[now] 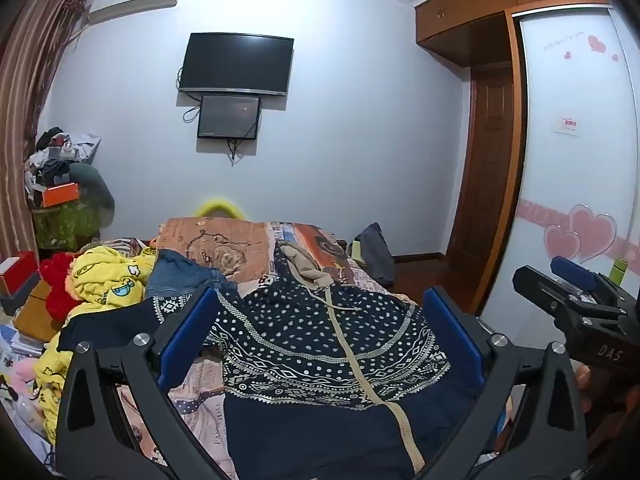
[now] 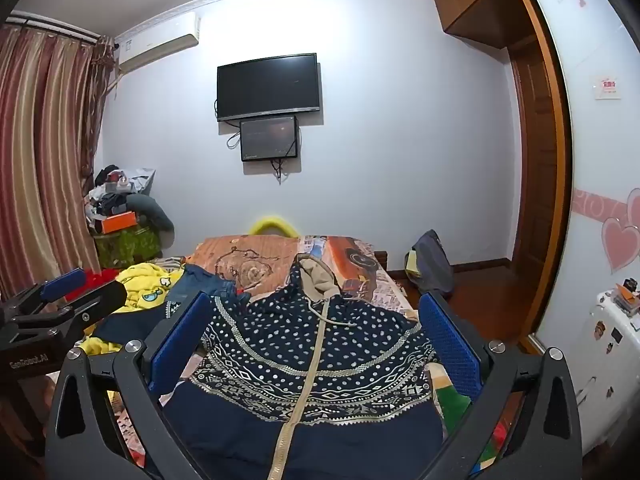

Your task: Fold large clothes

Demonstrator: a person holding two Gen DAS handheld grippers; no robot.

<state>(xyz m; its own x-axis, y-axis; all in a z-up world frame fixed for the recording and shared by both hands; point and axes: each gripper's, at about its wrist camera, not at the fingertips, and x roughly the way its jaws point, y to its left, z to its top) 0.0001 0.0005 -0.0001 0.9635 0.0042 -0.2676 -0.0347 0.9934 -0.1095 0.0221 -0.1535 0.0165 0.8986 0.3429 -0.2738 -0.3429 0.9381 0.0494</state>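
Pale lilac wall (image 1: 340,120) closes off the far end of the room, with a wooden wardrobe (image 1: 472,16) and a sliding door bearing pink heart stickers (image 1: 576,152) on the right. Striped curtains (image 2: 36,152) hang at the left, and an air conditioner (image 2: 160,46) is fixed high beside them. A dark television (image 2: 268,86) is mounted on the wall, with a smaller screen (image 2: 269,139) directly beneath it.

The bed (image 2: 248,256), covered in a printed sheet, fills the middle ground. A navy patterned hooded jacket (image 2: 304,356) lies front-up on the bed, zip closed, its beige-lined hood (image 2: 316,276) toward the far end. It lies unfolded, with one sleeve reaching to the left.

To the left of the jacket sits a heap of other clothing: a yellow cartoon-print garment (image 1: 112,276), denim jeans (image 1: 180,276) and a red item (image 1: 58,284). A cluttered stand with an orange box (image 1: 60,194) occupies the far left corner. A dark bag (image 2: 432,264) rests on the floor to the right of the bed.

The left gripper (image 1: 320,340) hovers above the jacket, jaws spread fully apart, nothing between the blue pads (image 1: 188,332). The right gripper (image 2: 312,344) is likewise wide open above the jacket and holds nothing. Each gripper appears at the edge of the other's view.
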